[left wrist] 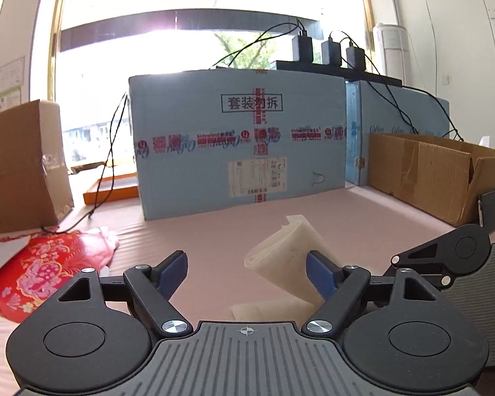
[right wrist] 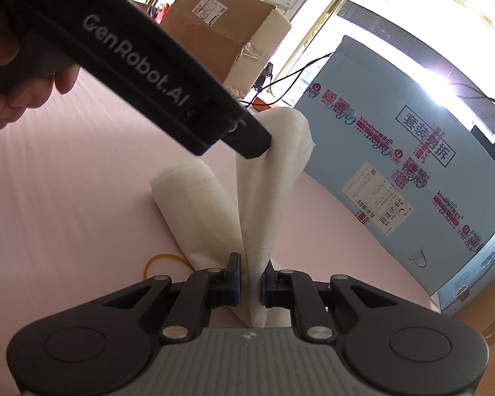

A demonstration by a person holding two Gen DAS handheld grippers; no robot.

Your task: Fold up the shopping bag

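The shopping bag [right wrist: 267, 178] is cream-white non-woven fabric, folded into a narrow strip, on a pink table [right wrist: 66, 198]. My right gripper [right wrist: 250, 283] is shut on one end of it and lifts that part upright. The bag's other folded end [right wrist: 188, 191] lies on the table. In the left wrist view my left gripper [left wrist: 246, 269] is open, with the bag [left wrist: 287, 247] against its right finger [left wrist: 320, 275]. In the right wrist view a tip of the left gripper [right wrist: 250, 138] touches the raised fabric near its top.
A large blue carton [left wrist: 241, 142] stands behind the bag. Brown cardboard boxes stand at left [left wrist: 19, 165] and right [left wrist: 439, 171]. A red patterned bag [left wrist: 39, 264] lies at left. A yellow rubber band [right wrist: 165, 262] lies by the bag. Black cables [left wrist: 109, 165] hang down.
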